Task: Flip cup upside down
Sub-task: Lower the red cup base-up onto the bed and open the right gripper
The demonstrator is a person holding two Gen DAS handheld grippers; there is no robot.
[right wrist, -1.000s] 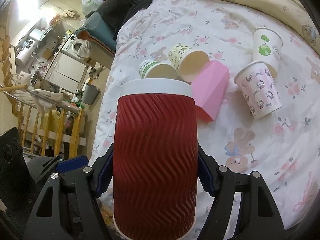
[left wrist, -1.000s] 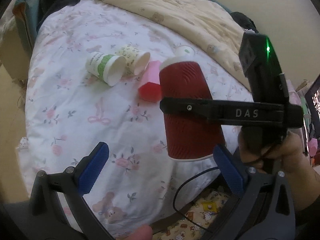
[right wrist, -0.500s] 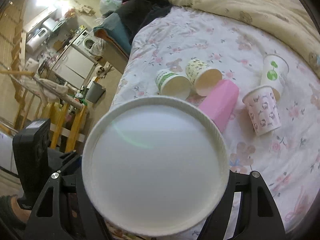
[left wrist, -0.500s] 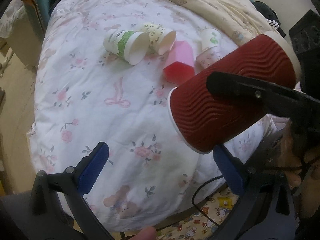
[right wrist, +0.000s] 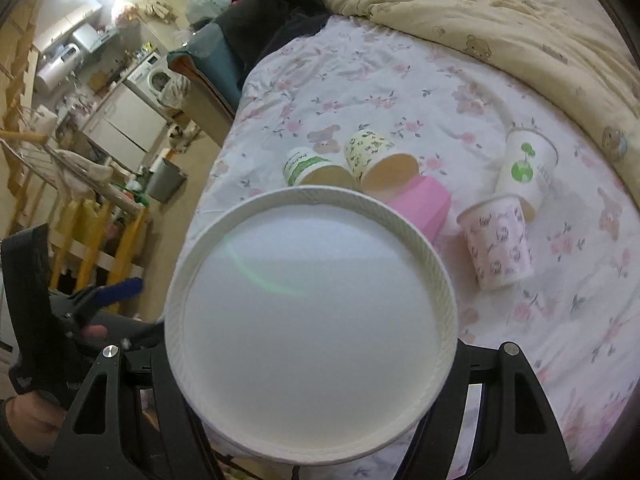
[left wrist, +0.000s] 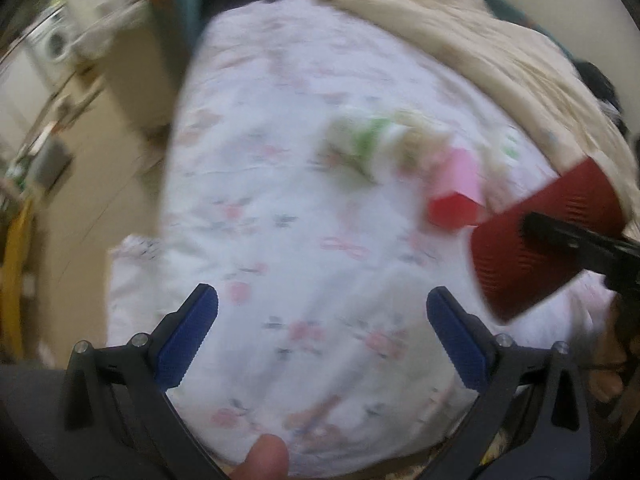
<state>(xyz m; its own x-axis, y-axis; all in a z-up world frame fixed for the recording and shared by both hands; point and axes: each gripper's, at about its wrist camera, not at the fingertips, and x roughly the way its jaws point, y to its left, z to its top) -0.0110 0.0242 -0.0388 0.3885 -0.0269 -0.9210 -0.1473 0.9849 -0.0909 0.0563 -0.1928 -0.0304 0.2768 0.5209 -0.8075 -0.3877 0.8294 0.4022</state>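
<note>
My right gripper (right wrist: pixel 312 344) is shut on the red ribbed cup (left wrist: pixel 536 240), held tipped on its side above the bed's near edge. In the right wrist view the cup's white flat end (right wrist: pixel 312 320) faces the camera and hides the fingertips. In the blurred left wrist view the red cup sits at the right with a black finger (left wrist: pixel 576 240) of the right gripper across it. My left gripper (left wrist: pixel 320 332) is open and empty, with blue pads (left wrist: pixel 188 336), to the left of the cup over the sheet.
On the floral sheet (right wrist: pixel 400 80) lie a green-print cup (right wrist: pixel 304 168), a yellow-print cup (right wrist: pixel 376 156) and a pink cup (right wrist: pixel 420 204) on their sides. A kitty-print cup (right wrist: pixel 500 240) and a sprout-print cup (right wrist: pixel 524 168) stand right. A beige quilt (right wrist: pixel 520 12) lies behind.
The right gripper has tilted the red cup from standing to lying sideways, white end toward its camera. The left gripper has swung left and away; its view is now blurred.
</note>
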